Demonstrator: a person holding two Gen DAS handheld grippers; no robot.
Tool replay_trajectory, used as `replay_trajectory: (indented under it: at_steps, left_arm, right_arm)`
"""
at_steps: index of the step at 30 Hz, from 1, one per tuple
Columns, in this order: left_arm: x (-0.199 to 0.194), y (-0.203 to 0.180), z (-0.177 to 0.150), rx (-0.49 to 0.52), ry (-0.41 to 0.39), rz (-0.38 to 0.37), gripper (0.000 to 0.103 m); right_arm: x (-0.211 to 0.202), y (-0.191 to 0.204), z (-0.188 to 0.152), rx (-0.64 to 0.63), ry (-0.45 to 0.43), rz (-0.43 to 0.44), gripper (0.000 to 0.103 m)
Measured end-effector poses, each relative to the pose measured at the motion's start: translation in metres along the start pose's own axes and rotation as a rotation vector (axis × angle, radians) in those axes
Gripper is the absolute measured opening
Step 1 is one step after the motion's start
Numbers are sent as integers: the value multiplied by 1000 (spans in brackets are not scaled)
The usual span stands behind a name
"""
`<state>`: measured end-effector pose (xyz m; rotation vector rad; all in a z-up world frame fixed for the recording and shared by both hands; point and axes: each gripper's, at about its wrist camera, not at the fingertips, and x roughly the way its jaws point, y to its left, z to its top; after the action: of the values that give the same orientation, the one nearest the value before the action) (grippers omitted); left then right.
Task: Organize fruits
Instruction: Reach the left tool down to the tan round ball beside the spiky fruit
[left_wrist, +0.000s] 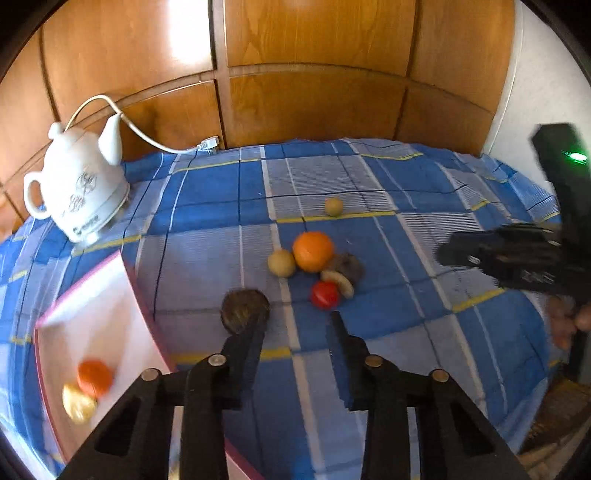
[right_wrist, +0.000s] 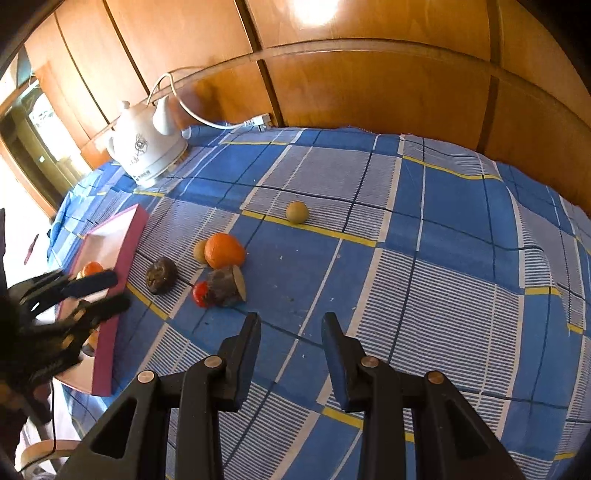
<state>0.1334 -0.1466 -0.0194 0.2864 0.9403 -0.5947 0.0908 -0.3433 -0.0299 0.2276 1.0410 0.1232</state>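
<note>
Beside left fingers (left_wrist: 243, 350): dark fruit (left_wrist: 245, 310), unheld.

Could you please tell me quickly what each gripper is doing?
Left gripper: shut, holding nothing.
Right gripper: shut, holding nothing.

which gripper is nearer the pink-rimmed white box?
Left. The left gripper hangs right over the pink-rimmed white box, at its near wall. The right gripper is off to the side over the blue checked cloth, past the loose fruit.
</note>
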Motion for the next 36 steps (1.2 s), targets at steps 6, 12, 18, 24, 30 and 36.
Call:
replay_trajectory:
  at_steps: [6,12,18,24,30,36]
  left_arm:
    - [38,12,25,108,71,-28,33]
    - [73,11,37,238,145,-18,33]
    - [95,5,45,288,188,-33,33]
    - [106,6,49,293,204,-70,33]
    - [109,9,51,286,225,-124,27]
    - [110,6,52,329,220,-128,29]
  right_arm:
    - [-3,1,2,-1,-2,18,34]
    - [-1,0,3,3,7,23,34]
    - [1,1,4,0,11,25,34]
    - [2,-1,4,7,12,23,34]
    - [3,-1,4,9,19,16,34]
    - [4,0,4,12,22,10,34]
